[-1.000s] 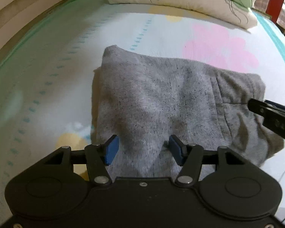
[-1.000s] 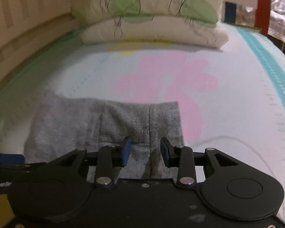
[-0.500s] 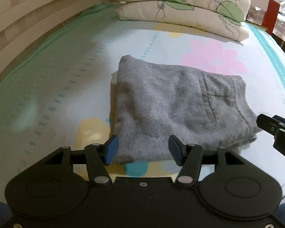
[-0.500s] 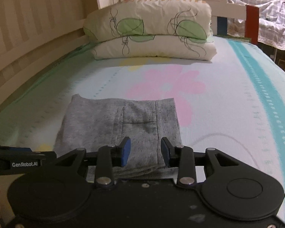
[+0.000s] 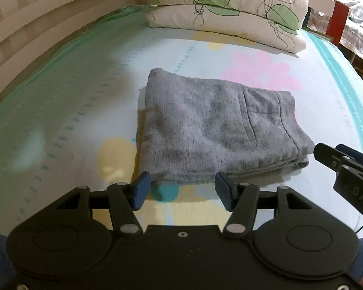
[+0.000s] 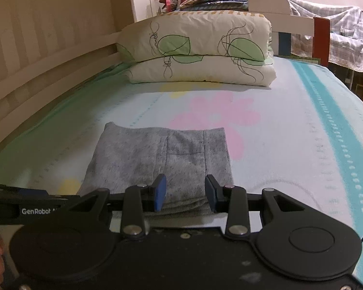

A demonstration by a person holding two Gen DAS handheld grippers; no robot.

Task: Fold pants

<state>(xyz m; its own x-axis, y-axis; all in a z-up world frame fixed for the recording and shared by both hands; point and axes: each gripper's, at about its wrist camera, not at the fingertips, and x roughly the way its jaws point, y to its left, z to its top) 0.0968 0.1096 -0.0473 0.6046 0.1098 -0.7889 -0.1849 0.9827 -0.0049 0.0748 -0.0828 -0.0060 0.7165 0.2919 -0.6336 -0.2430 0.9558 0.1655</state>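
a: what is seen from the left wrist?

b: the grey sweatpants (image 5: 215, 130) are seen folded into a thick rectangle on the flowered bedsheet (image 5: 79, 101), just beyond the left gripper (image 5: 181, 191). its blue pads are spread wide, with nothing held between them. the right gripper (image 5: 346, 164) is seen at the right edge, beside the pile's near corner; its state cannot be told there. two stacked leaf-print pillows (image 5: 230, 12) are set at the head of the bed, and a slatted white rail (image 5: 36, 31) runs along the left.

a: and from the right wrist?

b: the sweatpants (image 6: 162, 157) are seen past the right gripper (image 6: 185, 193), whose pads are parted and empty. part of the near edge is hidden by the fingers. the left gripper (image 6: 19, 206) is seen low at the left. the pillows (image 6: 196, 55) are seen behind, and a checked cloth (image 6: 338, 43) is draped at the far right.
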